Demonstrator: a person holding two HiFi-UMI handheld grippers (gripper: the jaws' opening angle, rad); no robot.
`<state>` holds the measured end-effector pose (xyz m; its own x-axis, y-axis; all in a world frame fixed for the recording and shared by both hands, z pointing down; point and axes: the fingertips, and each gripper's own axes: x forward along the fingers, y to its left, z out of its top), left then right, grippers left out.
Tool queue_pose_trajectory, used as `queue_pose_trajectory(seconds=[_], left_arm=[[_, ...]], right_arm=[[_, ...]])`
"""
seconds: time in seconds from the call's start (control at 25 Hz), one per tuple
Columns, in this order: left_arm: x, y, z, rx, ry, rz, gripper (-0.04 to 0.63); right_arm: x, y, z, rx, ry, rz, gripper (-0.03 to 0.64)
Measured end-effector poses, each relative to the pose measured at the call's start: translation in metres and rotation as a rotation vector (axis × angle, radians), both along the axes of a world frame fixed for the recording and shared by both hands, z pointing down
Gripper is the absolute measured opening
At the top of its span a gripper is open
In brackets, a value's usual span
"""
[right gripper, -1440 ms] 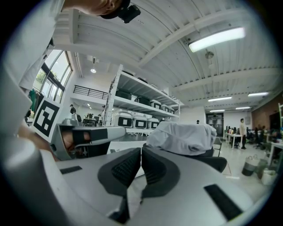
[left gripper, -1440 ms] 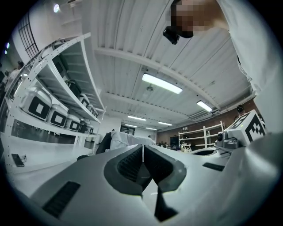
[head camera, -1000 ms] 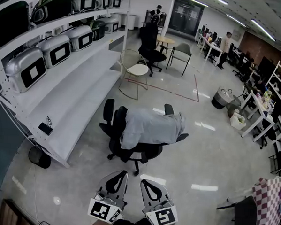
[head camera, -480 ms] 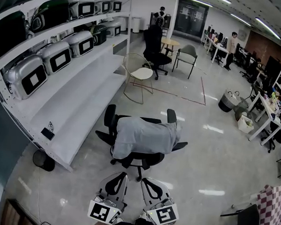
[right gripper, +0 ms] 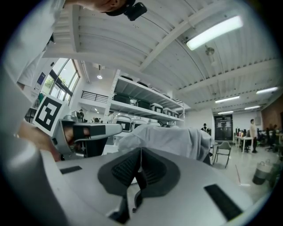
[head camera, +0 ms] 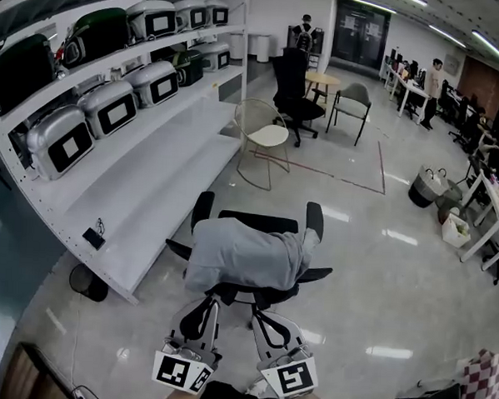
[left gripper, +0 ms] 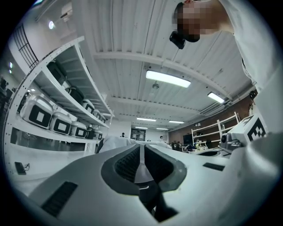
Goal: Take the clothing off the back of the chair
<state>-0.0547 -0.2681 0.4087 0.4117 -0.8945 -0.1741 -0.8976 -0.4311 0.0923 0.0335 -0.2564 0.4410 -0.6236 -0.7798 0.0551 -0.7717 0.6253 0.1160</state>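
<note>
A light grey garment (head camera: 245, 257) hangs over the backrest of a black office chair (head camera: 256, 296) in the middle of the floor. It covers the back from armrest to armrest. In the head view my left gripper (head camera: 206, 301) and right gripper (head camera: 259, 313) are side by side just short of the chair's near side, both shut and holding nothing. Past the shut jaws in the left gripper view, the garment (left gripper: 116, 143) shows as a pale hump. It is larger in the right gripper view, where the garment (right gripper: 170, 139) lies straight ahead, apart from the jaws.
White shelving (head camera: 142, 176) with several grey cases runs along the left. A black bin (head camera: 87, 282) stands at its foot. Beyond the chair are a wire chair (head camera: 263, 138), another black office chair (head camera: 294, 95) and a grey chair (head camera: 355, 101). Desks and people are far back right.
Both grippers have come closer to the draped chair, which now lies nearer the bottom of the head view. Their jaws stayed shut. The garment has not moved.
</note>
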Motion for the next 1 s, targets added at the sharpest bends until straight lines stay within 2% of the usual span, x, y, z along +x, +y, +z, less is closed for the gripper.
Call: queue_pose_trajectory(seconds=[0.28, 0.52, 0.64, 0.8, 1.0], left_arm=[[-0.005, -0.018, -0.004, 0.011, -0.036, -0.019, 0.02], [-0.016, -0.032, -0.004, 0.0, -0.059, -0.016, 0.022], [-0.022, -0.047, -0.004, -0.024, -0.078, -0.003, 0.131], [-0.032, -0.068, -0.007, -0.038, -0.129, -0.012, 0.179], [-0.037, -0.091, 0.003, -0.099, -0.17, 0.007, 0.241]], right_arm=[[0.012, -0.019, 0.0, -0.006, -0.029, 0.04, 0.018], [0.006, -0.028, -0.002, 0.0, -0.031, 0.045, 0.018], [0.001, -0.031, -0.007, 0.005, -0.042, 0.05, 0.018], [0.0, -0.034, -0.01, 0.015, -0.046, 0.064, 0.018], [0.005, -0.036, -0.012, 0.011, -0.043, 0.093, 0.018]])
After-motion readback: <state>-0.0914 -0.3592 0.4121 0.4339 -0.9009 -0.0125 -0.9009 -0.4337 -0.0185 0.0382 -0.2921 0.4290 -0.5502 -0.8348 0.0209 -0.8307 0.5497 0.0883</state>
